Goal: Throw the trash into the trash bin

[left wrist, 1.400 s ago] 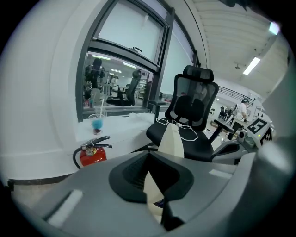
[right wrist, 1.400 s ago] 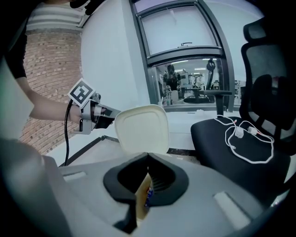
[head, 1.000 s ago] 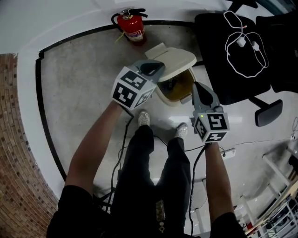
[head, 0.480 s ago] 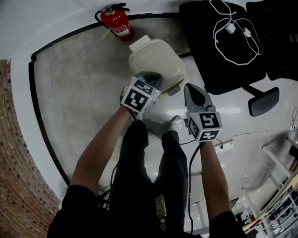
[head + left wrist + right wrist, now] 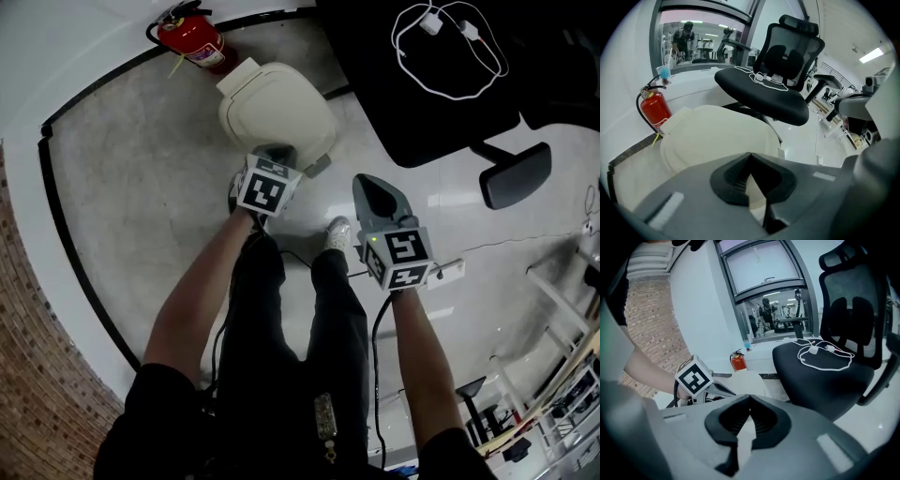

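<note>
left tool (image 5: 272, 153) clenched, empty, at trash bin (image 5: 277, 105) front edge | right tool (image 5: 373, 186) clenched, empty | lid down, no trash visible | risk: left tool knocking bin, shifting it

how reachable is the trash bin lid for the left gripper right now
Probably yes, easily. The left gripper sits right at the near edge of the closed trash bin lid, with nothing between them. Its jaws are together and empty. Whether it already touches the lid I cannot tell.
</note>
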A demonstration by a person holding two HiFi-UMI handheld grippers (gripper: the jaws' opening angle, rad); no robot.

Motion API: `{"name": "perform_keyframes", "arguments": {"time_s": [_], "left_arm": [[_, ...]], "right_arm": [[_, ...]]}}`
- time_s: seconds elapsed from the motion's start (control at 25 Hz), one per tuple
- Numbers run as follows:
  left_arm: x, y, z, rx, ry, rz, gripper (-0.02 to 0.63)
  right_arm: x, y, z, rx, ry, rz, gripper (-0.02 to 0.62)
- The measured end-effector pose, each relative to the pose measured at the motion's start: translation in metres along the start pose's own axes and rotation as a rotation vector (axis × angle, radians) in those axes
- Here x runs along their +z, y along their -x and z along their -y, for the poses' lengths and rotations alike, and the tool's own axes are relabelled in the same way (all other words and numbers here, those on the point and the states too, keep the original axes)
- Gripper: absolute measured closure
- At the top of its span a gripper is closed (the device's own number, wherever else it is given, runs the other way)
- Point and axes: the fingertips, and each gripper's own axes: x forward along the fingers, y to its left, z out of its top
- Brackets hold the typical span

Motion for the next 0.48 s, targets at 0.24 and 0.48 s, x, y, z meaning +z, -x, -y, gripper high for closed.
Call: {"name": "perform_keyframes", "arguments": {"time_s": [0.24, 0.48], "left_arm": [[-0.010, -0.015, 0.003, 0.049, -0.060, -0.054, 0.600], [-0.012, -0.016, 0.001, 0.071, -0.033, -0.062, 0.600]], "right_arm": [[-0.013, 0.010, 0.012, -0.003, -0.027, -0.006, 0.592], [-0.012, 0.021, 0.016, -0.004, -0.027, -0.005, 0.592]]}}
